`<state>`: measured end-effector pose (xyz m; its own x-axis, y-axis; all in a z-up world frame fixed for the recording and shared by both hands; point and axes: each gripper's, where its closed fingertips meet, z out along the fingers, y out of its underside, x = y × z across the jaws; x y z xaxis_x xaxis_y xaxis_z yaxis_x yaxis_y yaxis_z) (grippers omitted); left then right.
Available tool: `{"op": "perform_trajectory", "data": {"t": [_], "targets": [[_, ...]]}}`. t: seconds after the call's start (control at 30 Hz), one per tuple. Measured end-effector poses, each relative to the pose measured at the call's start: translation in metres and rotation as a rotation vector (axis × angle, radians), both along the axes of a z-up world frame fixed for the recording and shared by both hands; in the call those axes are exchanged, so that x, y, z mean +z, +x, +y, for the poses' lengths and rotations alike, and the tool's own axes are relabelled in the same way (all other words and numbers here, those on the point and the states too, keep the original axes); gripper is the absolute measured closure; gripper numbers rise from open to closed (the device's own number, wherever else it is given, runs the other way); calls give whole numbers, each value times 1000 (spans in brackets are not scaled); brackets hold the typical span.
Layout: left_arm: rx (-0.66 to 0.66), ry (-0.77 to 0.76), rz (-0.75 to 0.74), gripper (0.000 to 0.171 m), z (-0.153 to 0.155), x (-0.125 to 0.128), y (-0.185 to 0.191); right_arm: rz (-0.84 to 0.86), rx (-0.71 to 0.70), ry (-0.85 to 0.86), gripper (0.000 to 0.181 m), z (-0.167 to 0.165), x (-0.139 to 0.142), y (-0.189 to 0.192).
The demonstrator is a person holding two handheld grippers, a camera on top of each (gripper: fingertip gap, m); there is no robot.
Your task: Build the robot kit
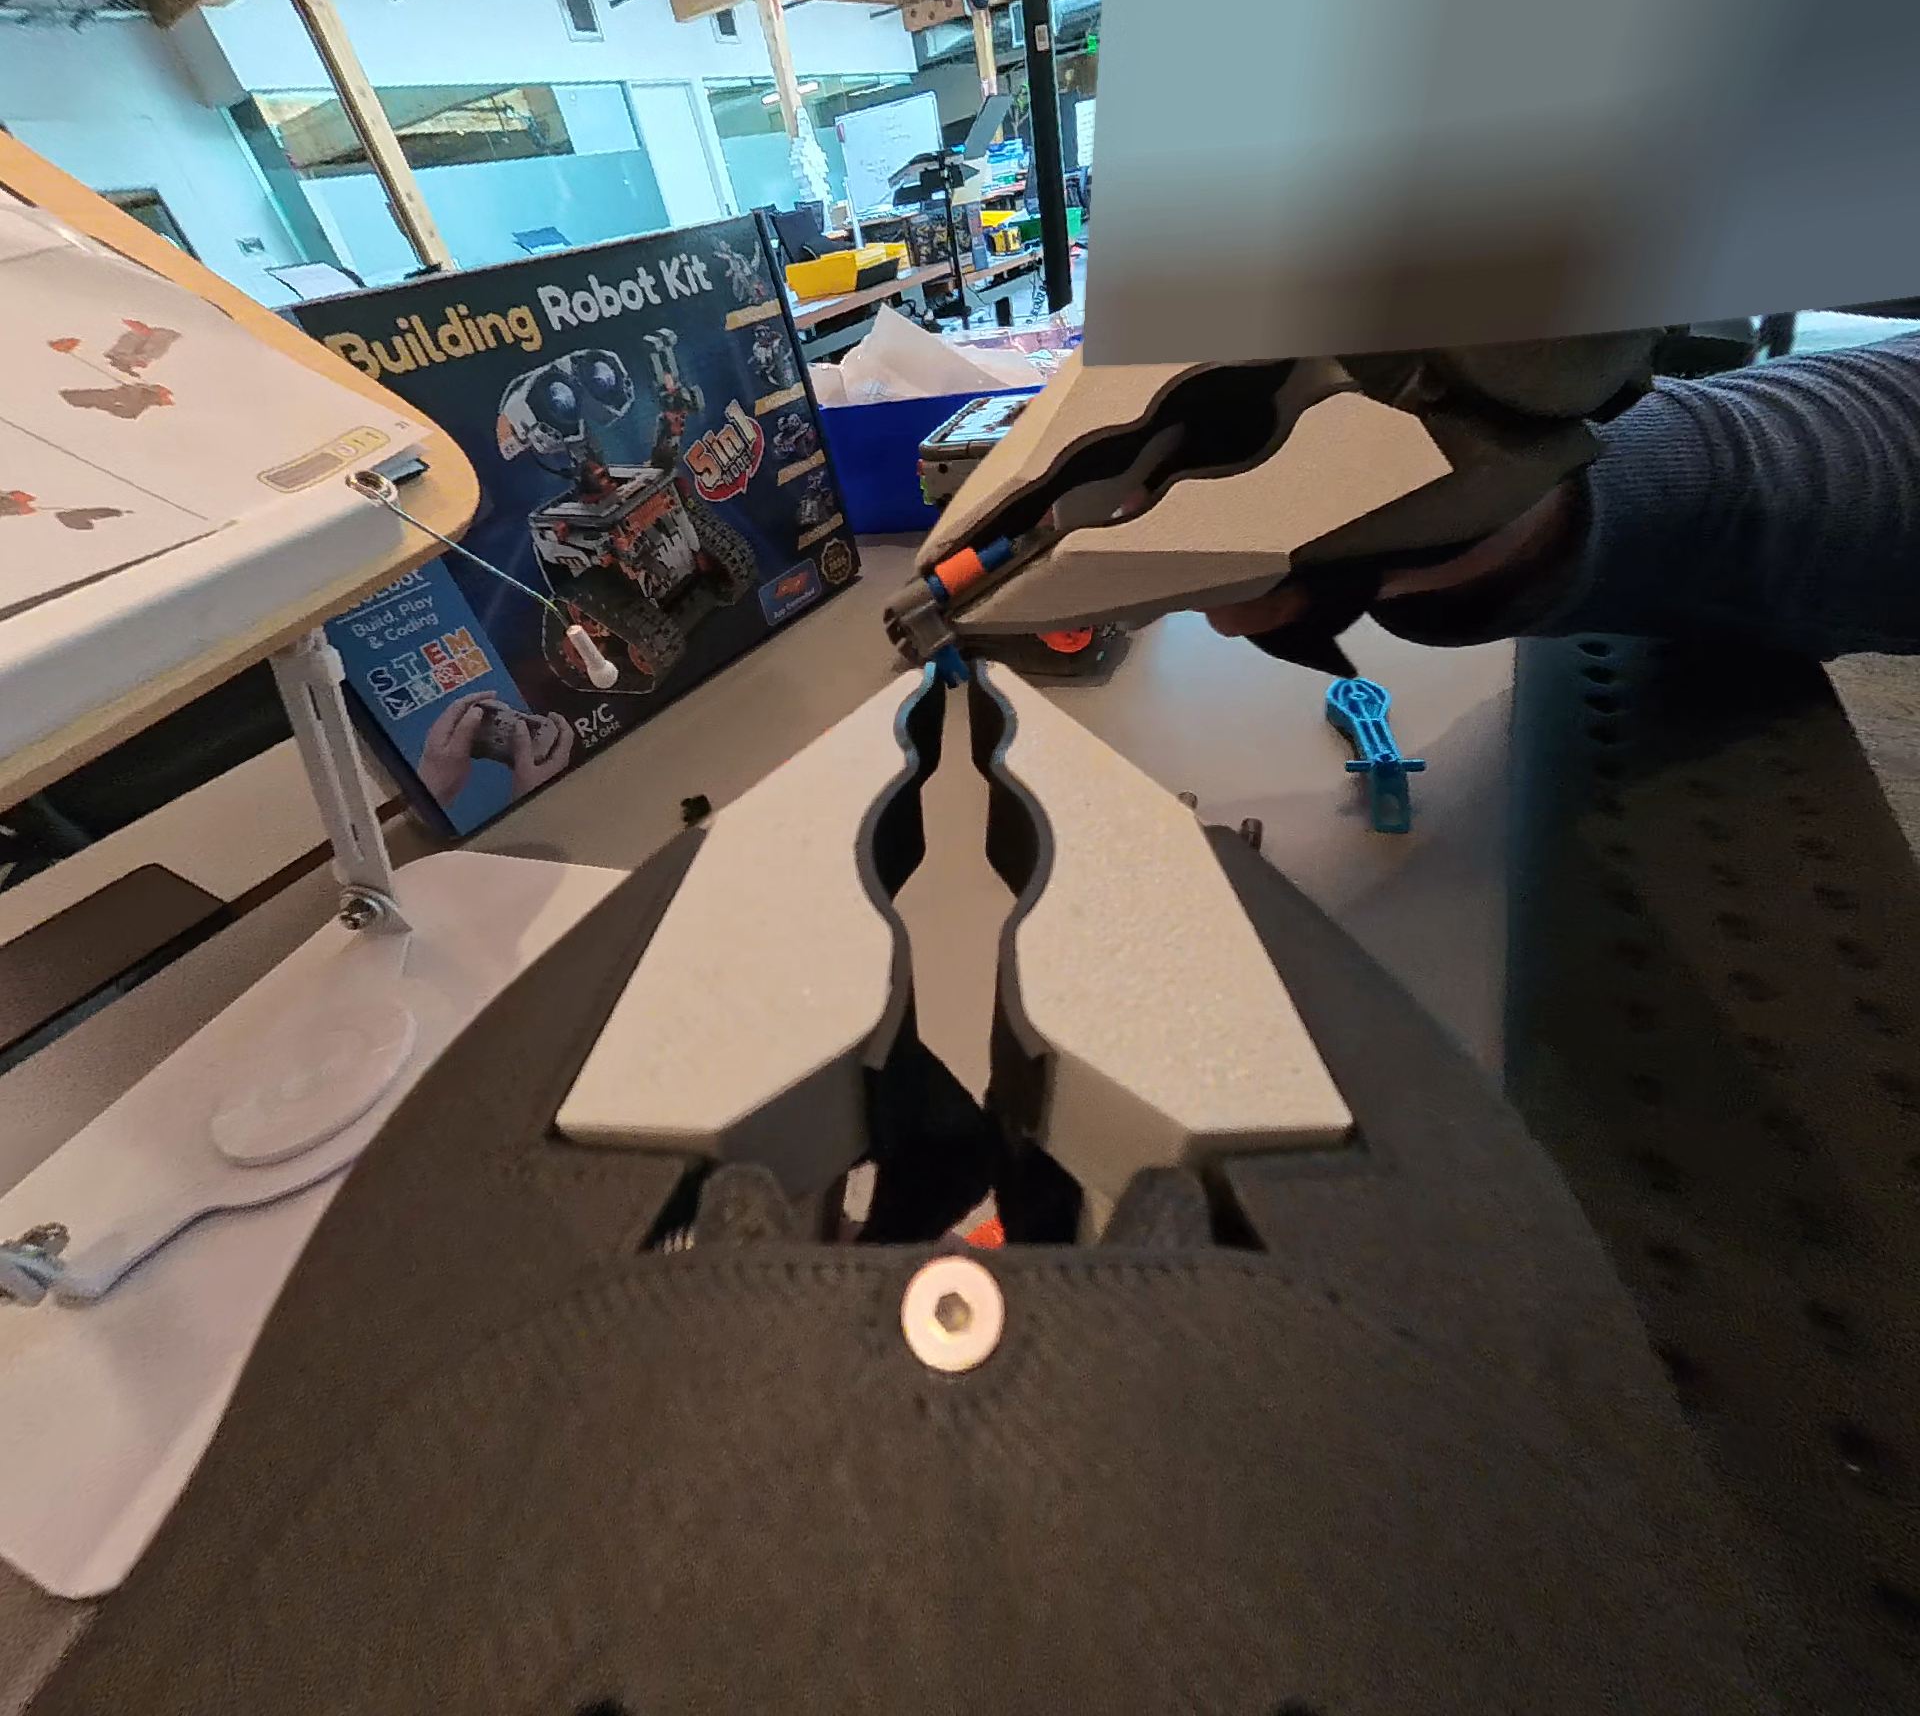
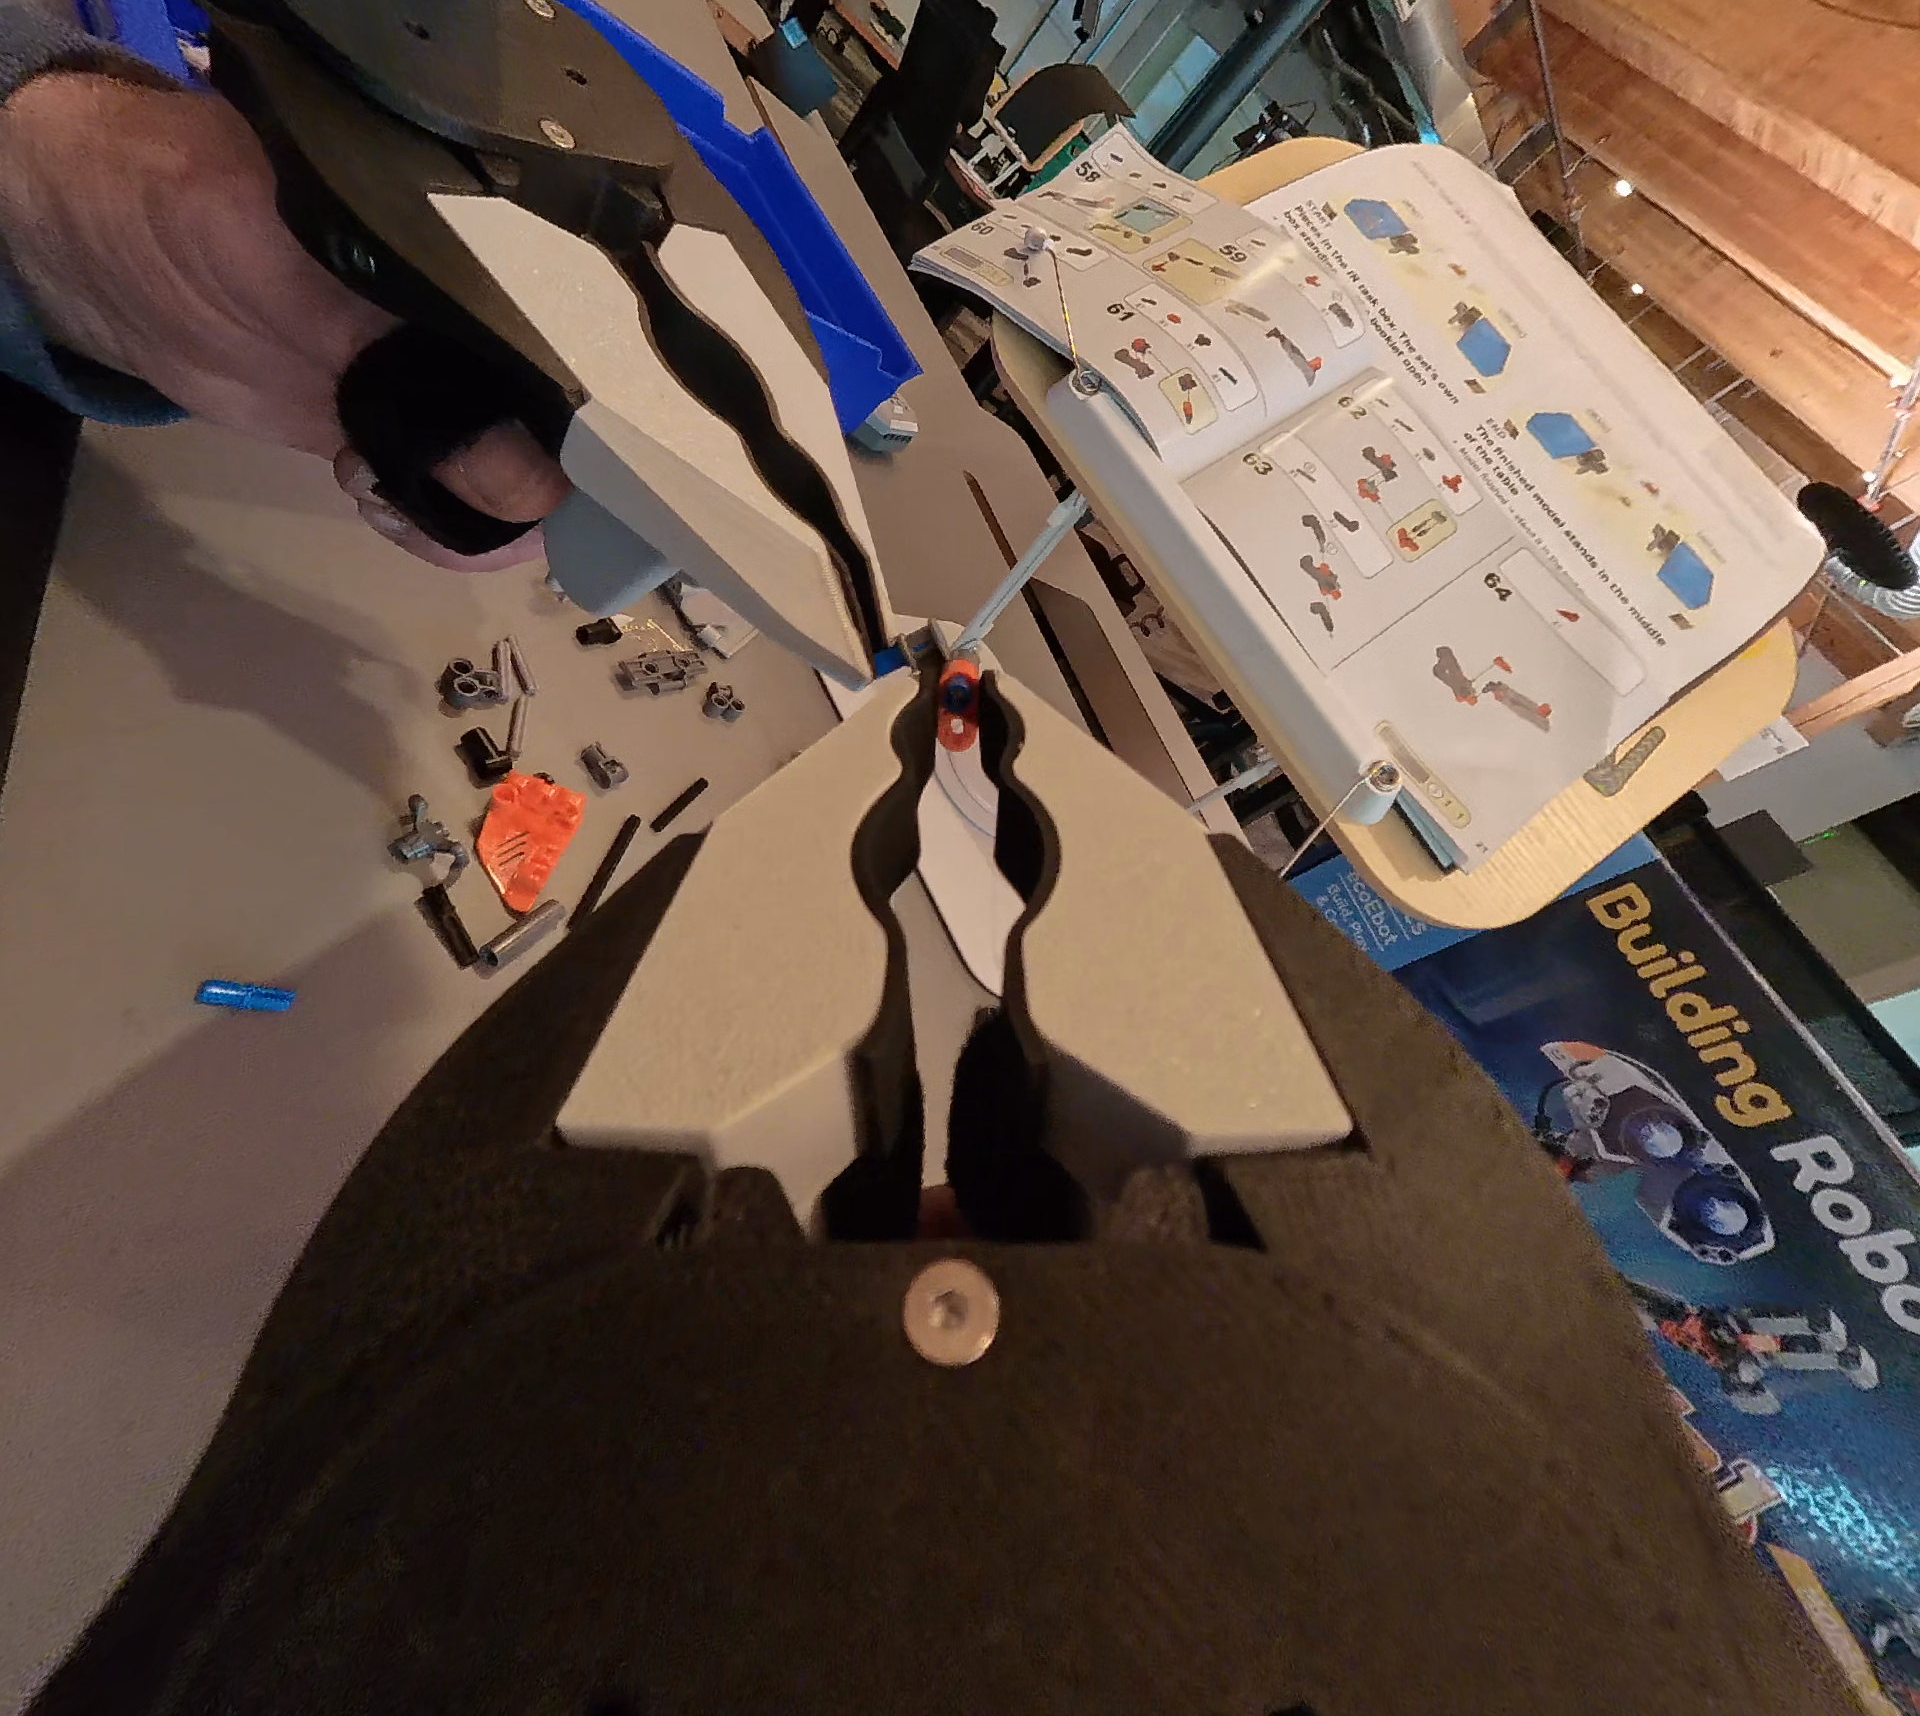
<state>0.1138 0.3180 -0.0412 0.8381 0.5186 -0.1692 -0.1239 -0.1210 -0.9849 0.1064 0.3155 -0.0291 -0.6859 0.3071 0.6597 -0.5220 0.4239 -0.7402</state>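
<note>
Right tongs (image 2: 951,690) pinch a small orange & blue piece (image 2: 954,708) at the tips; left tongs (image 2: 883,658) come in from upper left, tips closed on a blue bit (image 2: 890,660) touching that piece. On the grey tabletop (image 2: 208,679) at left: loose grey/black parts (image 2: 582,690), an orange panel (image 2: 528,825), a blue pin (image 2: 245,996). Open instruction booklet (image 2: 1382,461) on a stand at right.
</note>
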Motion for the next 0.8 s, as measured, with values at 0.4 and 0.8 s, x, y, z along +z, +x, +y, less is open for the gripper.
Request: {"op": "perform_trajectory", "data": {"t": [0.4, 0.8], "targets": [[3, 57, -28, 169, -9, 8, -5, -50, 30, -39, 176, -7, 4, -7], [38, 91, -41, 168, -16, 12, -12, -228, 30, -159, 176, -5, 2, -18]]}}
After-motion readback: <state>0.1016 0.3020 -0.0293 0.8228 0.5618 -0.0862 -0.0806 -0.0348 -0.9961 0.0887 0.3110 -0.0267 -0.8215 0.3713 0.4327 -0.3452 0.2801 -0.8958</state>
